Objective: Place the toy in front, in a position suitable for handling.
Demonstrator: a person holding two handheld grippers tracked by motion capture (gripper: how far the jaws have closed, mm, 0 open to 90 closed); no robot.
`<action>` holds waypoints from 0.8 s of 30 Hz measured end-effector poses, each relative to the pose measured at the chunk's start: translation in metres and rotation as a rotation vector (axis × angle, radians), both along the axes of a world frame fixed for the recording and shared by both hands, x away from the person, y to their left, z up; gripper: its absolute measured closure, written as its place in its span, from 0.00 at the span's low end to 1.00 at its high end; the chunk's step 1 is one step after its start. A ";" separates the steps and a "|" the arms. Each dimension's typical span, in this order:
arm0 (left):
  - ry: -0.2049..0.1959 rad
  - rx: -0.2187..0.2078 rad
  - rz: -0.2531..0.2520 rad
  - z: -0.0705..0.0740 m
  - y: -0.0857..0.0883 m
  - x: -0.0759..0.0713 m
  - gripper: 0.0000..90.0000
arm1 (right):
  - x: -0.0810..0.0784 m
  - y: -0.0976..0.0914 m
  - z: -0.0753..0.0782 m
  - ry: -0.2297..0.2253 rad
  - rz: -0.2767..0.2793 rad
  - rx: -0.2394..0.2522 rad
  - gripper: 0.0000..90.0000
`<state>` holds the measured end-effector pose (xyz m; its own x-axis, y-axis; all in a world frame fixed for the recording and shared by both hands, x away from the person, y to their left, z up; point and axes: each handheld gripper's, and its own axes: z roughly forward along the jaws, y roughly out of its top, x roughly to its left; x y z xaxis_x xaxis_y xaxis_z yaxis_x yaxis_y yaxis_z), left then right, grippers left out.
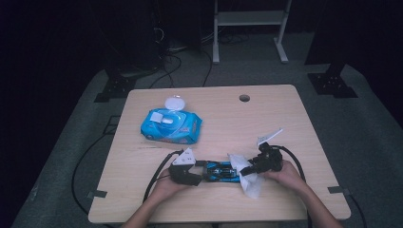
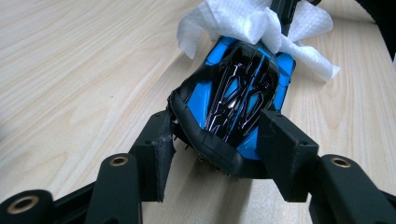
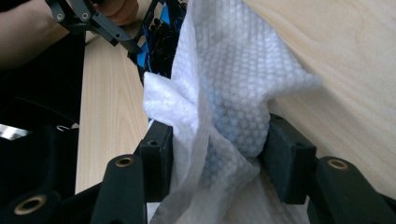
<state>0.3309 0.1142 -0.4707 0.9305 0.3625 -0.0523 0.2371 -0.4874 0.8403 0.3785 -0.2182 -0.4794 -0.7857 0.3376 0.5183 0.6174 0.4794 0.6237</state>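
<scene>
Wooden table (image 1: 285, 118), seen from above. Left of centre lies a blue wet-wipe pack (image 1: 171, 127), its round white lid (image 1: 174, 103) flipped open toward the far edge and a white wipe showing at the opening. Near the front edge, the left gripper (image 1: 197, 170) pinches one end of a black-and-blue toy car (image 1: 219, 171); its own view shows both pads pressed against the car's sides, wheels on the tabletop. Just right, a white wet wipe (image 1: 249, 178) drapes over the car's other end. The right gripper (image 1: 251, 167) has the wipe bunched between its jaws, pads against the cloth in its own view.
</scene>
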 end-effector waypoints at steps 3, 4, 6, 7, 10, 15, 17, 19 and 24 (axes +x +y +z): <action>0.047 0.002 0.009 0.000 0.000 0.004 0.39 | -0.003 0.001 0.002 -0.030 0.002 -0.003 0.54; 0.074 0.004 0.007 0.000 0.000 0.008 0.39 | -0.005 0.001 0.004 -0.045 0.004 -0.006 0.55; 0.138 0.003 0.025 -0.001 -0.002 0.015 0.30 | -0.011 0.002 0.008 -0.102 0.007 -0.020 0.56; 0.138 0.003 0.025 -0.001 -0.002 0.015 0.29 | -0.013 0.003 0.010 -0.123 0.009 -0.024 0.56; 0.184 0.001 -0.013 -0.004 -0.006 0.019 0.28 | -0.021 0.003 0.014 -0.179 0.008 -0.034 0.58; 0.189 -0.013 -0.066 -0.003 -0.007 0.017 0.41 | -0.028 0.003 0.019 -0.236 0.008 -0.046 0.60; 0.162 -0.011 -0.082 -0.002 -0.008 0.016 0.45 | -0.031 0.004 0.021 -0.261 0.003 -0.060 0.61; 0.104 0.010 -0.090 0.000 -0.009 0.012 0.50 | -0.034 0.006 0.024 -0.298 -0.009 -0.066 0.63; 0.042 0.035 -0.078 0.002 -0.009 0.011 0.51 | -0.034 0.011 0.029 -0.365 -0.038 -0.093 0.64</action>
